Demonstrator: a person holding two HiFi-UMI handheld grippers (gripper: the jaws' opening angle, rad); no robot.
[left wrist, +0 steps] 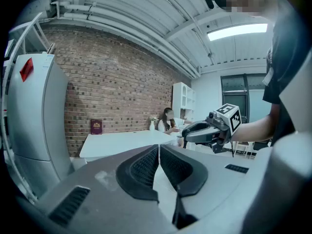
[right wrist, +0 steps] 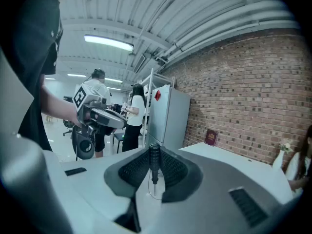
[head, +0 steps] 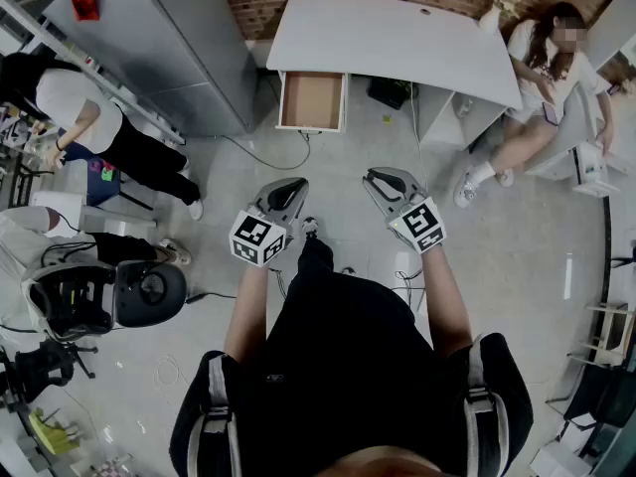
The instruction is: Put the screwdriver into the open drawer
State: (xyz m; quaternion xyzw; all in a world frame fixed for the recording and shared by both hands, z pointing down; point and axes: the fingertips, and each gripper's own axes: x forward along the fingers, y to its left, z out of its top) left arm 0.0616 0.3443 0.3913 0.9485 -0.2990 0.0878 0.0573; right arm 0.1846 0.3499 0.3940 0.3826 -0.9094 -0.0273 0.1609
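In the right gripper view, the right gripper (right wrist: 154, 155) has its dark ribbed jaws closed narrow on a slim black-handled screwdriver (right wrist: 154, 161), gripped around the handle. Its long axis runs up-and-down in that view: handle end up, just above the jaw tips, and the thin metal shaft pointing down into the gap between the jaws. I can't make out the tip shape, too small. The left gripper (left wrist: 159, 152) has its jaws pressed together with nothing between them. From the head view I hold both grippers out in front of my body, side by side and apart, above the grey floor (head: 517, 266). They are well short of the open shallow wooden drawer with the white front (head: 311, 100), which sticks out from under the white rectangular table (head: 397, 38) by the red brick wall (left wrist: 112, 91). The screwdriver can't be picked out in the head view, as the right gripper's body covers it. The drawer's bottom looks bare. A tall grey fridge-like cabinet (head: 169, 38) stands just left of the table. A seated person (head: 542, 78) is at the table's right end, and a standing person (head: 79, 117) at the far left is partly cut off.
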